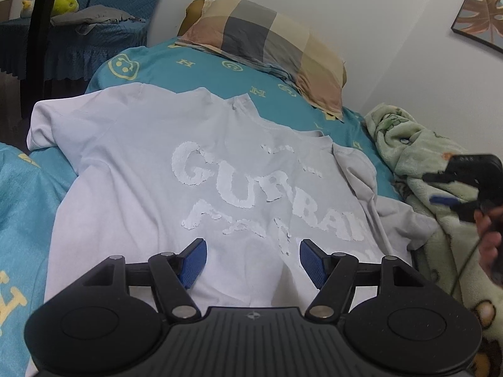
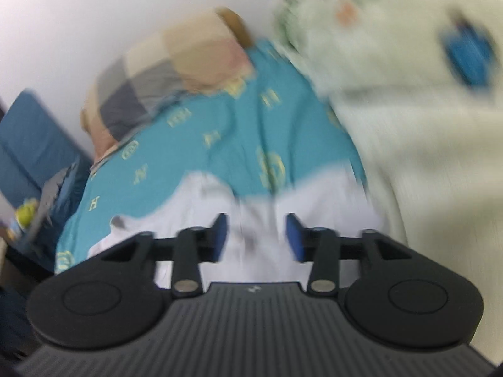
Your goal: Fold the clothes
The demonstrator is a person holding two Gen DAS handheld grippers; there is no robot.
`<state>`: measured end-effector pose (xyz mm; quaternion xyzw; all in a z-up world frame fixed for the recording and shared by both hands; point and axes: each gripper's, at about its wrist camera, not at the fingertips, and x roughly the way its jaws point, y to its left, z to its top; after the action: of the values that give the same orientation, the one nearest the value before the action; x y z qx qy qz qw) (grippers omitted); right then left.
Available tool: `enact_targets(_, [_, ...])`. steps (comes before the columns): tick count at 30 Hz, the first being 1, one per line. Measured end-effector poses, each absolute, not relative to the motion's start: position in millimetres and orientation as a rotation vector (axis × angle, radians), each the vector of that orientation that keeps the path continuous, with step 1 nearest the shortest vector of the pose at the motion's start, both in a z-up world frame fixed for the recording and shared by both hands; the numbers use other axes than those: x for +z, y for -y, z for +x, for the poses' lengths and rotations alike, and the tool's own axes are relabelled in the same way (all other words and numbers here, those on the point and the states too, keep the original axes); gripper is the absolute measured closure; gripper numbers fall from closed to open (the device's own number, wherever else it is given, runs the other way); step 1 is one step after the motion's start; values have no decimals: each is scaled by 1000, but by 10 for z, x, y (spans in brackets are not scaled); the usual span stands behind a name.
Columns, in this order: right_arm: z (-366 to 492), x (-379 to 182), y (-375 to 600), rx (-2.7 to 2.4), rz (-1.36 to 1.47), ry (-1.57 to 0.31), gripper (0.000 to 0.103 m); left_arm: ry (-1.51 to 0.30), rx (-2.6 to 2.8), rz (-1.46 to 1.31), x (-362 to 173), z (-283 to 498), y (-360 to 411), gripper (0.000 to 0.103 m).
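White T-shirt [image 1: 201, 169] could be bunched if dragged unevenly by left gripper [image 1: 253, 262] and right gripper [image 2: 255, 235], both held apart, empty

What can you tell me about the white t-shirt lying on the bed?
The t-shirt is pale, almost white, soft knit cloth, spread flat with fuzzy raised white lettering facing up. Its collar points toward the checked pillow; one short sleeve lies flat near the bed's left edge, the other is bunched beside the green blanket. It rests on the teal sheet, lightly wrinkled and not yet folded. The left gripper hovers open over its lower part, gripping nothing.
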<state>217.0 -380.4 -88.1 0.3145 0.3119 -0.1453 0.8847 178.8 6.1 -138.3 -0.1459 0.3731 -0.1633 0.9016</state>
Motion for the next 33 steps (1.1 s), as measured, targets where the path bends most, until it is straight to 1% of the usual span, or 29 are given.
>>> enact_targets(1, [2068, -945, 3787, -302, 702, -651, 44, -774, -336, -299, -1384, 1780, -61, 35])
enact_targets(2, [2007, -1013, 3752, -302, 715, -656, 33, -777, -334, -297, -1385, 1772, -61, 35])
enact_targets(3, [1987, -1075, 3727, -315, 714, -670, 30, -780, -332, -299, -1388, 1768, -66, 35])
enact_targets(12, [2155, -1733, 3787, -523, 667, -746, 33, -794, -323, -308, -1426, 1777, -80, 34])
enact_targets(16, [2267, -1782, 3806, -520, 600, -668, 32, -808, -323, -311, -1483, 1810, -72, 34])
enact_targets(20, [2386, -1936, 3795, -577, 518, -680, 33, -811, -326, -325, -1508, 1835, -85, 34])
enact_targets(23, [2408, -1934, 3795, -597, 513, -610, 34, -810, -328, -339, -1513, 1843, -108, 34])
enact_targets(24, [2420, -1928, 3795, -608, 504, -593, 46, -810, -328, -340, -1517, 1846, -109, 34])
enact_targets(25, [2442, -1922, 3803, -623, 481, -589, 56, -810, -328, -340, -1518, 1853, -110, 34])
enact_targets(26, [2461, -1914, 3817, -636, 457, -593, 87, -809, -329, -342, -1520, 1857, -112, 34])
enact_targets(27, [2466, -1900, 3843, -649, 438, -600, 98, -809, -329, -344, -1521, 1861, -115, 34])
enact_targets(33, [2302, -1570, 3847, -646, 423, -554, 98, -800, -324, -361, -1491, 1889, -140, 34])
